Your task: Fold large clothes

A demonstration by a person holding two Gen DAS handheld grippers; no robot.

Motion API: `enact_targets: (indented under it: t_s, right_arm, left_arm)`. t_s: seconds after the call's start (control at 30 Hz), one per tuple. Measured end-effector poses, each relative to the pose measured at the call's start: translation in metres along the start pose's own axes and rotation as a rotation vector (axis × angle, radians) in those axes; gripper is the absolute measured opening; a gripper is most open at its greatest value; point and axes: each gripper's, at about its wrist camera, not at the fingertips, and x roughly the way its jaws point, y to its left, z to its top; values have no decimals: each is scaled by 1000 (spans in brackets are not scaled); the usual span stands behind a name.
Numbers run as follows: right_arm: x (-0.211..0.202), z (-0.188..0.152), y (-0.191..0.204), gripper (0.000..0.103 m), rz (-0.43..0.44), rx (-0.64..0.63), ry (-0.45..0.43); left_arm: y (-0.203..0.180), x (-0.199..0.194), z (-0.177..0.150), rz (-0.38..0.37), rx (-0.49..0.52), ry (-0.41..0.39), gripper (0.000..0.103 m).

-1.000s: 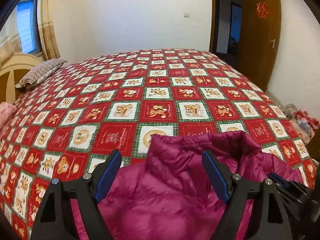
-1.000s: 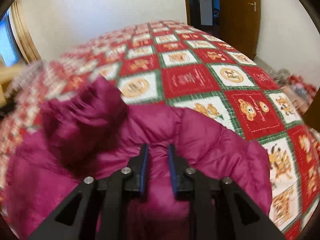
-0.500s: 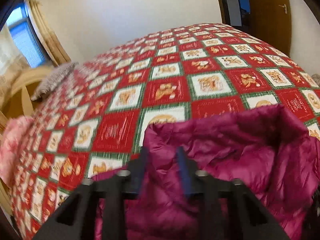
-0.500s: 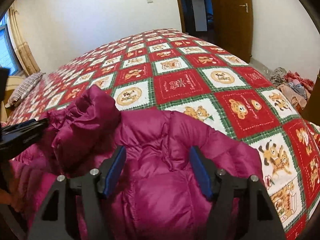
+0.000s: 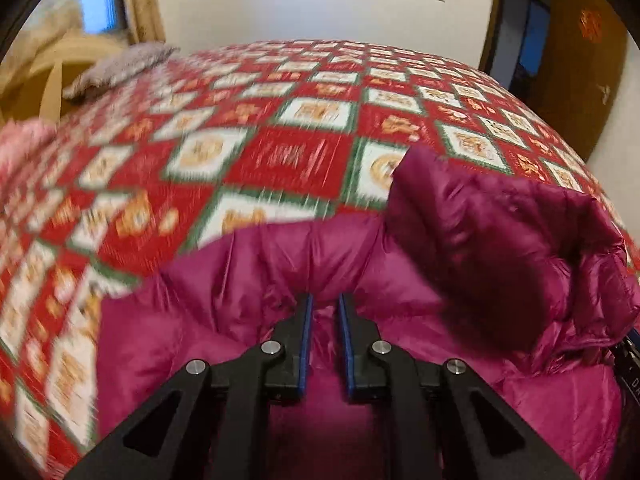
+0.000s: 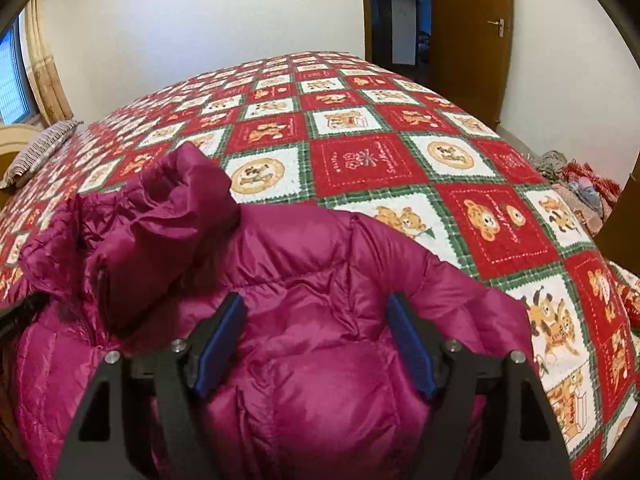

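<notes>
A fold of the jacket (image 5: pixel 248 312) is being pinched by the just-closed left gripper (image 5: pixel 323 312); the right gripper (image 6: pixel 316 320), just opened, is being held wide over it.

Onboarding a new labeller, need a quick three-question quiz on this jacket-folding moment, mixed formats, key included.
1. True or false: the right hand-held gripper is clamped on the magenta puffer jacket.
2. What does the left hand-held gripper pinch? A) the striped pillow B) jacket fabric C) the patchwork quilt
3. Fill in: the jacket lies on a red, white and green ____ printed with bears.

Key
1. False: its jaws stand wide apart over the jacket, having just been opening.
2. B: a fold of jacket sits between its nearly shut blue pads, jaws having just been closing.
3. quilt
</notes>
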Motion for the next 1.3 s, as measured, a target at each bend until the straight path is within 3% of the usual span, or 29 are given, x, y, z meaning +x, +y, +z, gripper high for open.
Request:
enact_targets:
  t_s: [0.13,0.17,0.27,0.3,0.37,0.43,0.5,0.53,0.57,0.6,0.63,0.7,0.8,0.93,1.0,1.07,1.1,1.13,1.2,1.3]
  right_arm:
    - [-3,0,1,74,-28,-3,-4]
    - [-10,2,1,68,-37,8,-27]
    - [-44,14,1,66,-9,40,-133]
    - [-51,19,3,67,15,47,-149]
    - [-57,38,14,90,84,56,-134]
    - [-45,58,31,95,153,58,-73]
    - [-23,68,45,94,148,45,11]
    - [-7,68,51,85,126,49,73]
    - [8,65,54,60,107,61,134]
    - [19,58,54,43,94,74,187]
    - [25,50,51,19,101,95,225]
    - [24,34,41,18,103,115,231]
    - [16,15,26,13,102,99,159]
    - [13,3,28,13,109,58,62]
    - [10,0,28,14,112,59,42]
    - [10,0,25,14,136,77,33]
    - [9,-1,21,14,155,93,29]
    - [8,-2,17,14,173,110,24]
    - [9,-1,13,14,192,129,18]
    - [10,0,16,14,186,122,15]
  left_arm:
    - [10,-2,-10,-58,-61,-48,13]
    - [12,-3,-11,-63,-68,-52,13]
    - [12,-9,-19,-59,-74,-74,13]
    - [11,-11,-22,-50,-67,-80,13]
    - [8,-13,-23,-27,-46,-86,13]
    - [4,-12,-22,-3,-25,-82,13]
    - [6,-11,-22,-4,-26,-83,13]
    - [7,-11,-21,-7,-29,-82,13]
    - [7,-11,-21,-9,-30,-81,13]
    - [8,-11,-21,-14,-33,-80,13]
    - [8,-11,-21,-19,-37,-79,14]
    - [10,-11,-20,-27,-41,-78,14]
    - [11,-11,-20,-59,-46,-76,22]
    - [25,-23,-16,-207,-117,-78,26]
    - [32,-43,-10,-237,-152,-141,30]
    - [27,-57,4,-227,-144,-185,57]
    - [21,-59,11,-230,-127,-186,79]
    - [9,-59,25,-241,-94,-180,84]
    - [-8,-51,43,-239,-48,-141,85]
    - [-40,-7,61,-161,23,38,85]
